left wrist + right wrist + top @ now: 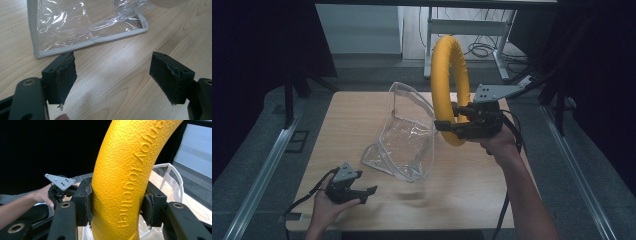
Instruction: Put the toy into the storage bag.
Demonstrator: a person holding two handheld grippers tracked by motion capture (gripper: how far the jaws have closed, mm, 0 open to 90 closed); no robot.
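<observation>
The right gripper (451, 120) holds one yellow ring (448, 85) upright above the far right of the wooden table (472, 185), its jaws clamped on the ring's lower arc. The ring is a thick, pebbled tube with raised lettering. One clear plastic bag (404, 137) with pale piping stands crumpled just left of it, while the left gripper (368, 194) rests near the front edge, jaws spread and empty.

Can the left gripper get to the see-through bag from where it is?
Probably yes. The left gripper has its jaws open, and bare table lies between it and the clear bag, with nothing in the way.
</observation>
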